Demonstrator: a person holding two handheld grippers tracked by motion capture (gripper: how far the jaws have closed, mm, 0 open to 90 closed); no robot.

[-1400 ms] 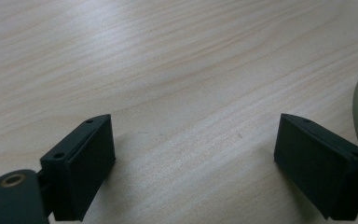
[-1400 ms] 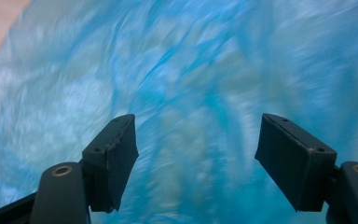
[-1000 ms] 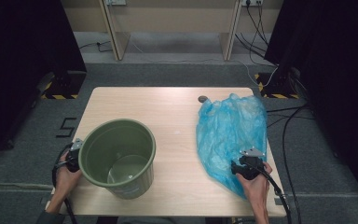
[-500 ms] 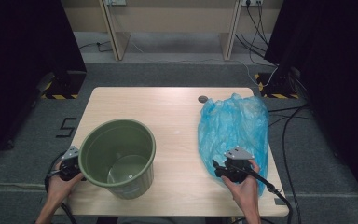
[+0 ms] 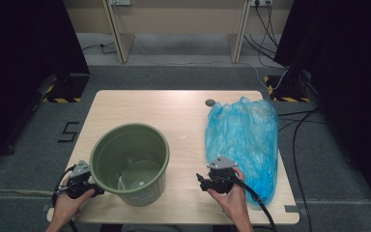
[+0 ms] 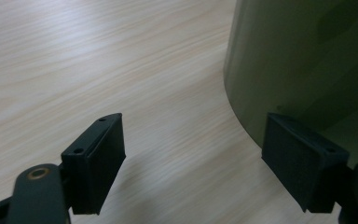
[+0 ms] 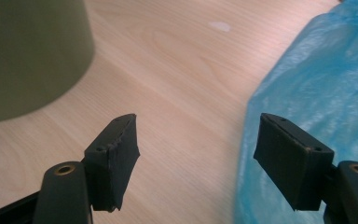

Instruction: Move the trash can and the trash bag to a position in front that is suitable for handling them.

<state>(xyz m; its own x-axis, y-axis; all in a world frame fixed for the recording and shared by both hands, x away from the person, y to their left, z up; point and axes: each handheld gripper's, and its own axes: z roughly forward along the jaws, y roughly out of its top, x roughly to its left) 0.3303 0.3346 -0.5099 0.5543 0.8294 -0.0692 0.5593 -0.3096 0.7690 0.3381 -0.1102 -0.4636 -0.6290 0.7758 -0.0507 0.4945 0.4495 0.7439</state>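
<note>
**A:** What are the jaws doing?

**B:** Both pairs are released, with nothing in them. The left gripper (image 5: 95, 186) has just been closing its jaws a little, with only bare desk between them. The right gripper (image 5: 202, 181) has just been opening its jaws, and they too hold nothing.

**A:** What is next to them?

**B:** The left one sits at the side of the round green plastic bucket (image 5: 129, 164), at about 8 o'clock from it. One jaw is just beside the bucket wall. I think that hand is there to keep the bucket from tipping.

**A:** And the right one?

**B:** It hangs between the bucket and the crinkly blue plastic bag (image 5: 241, 140). The bag lies flat at 3 o'clock on the pale wooden desk (image 5: 140, 111).

**A:** Why there?

**B:** My guess is the bag goes into the bucket, so it waits close by.
</note>
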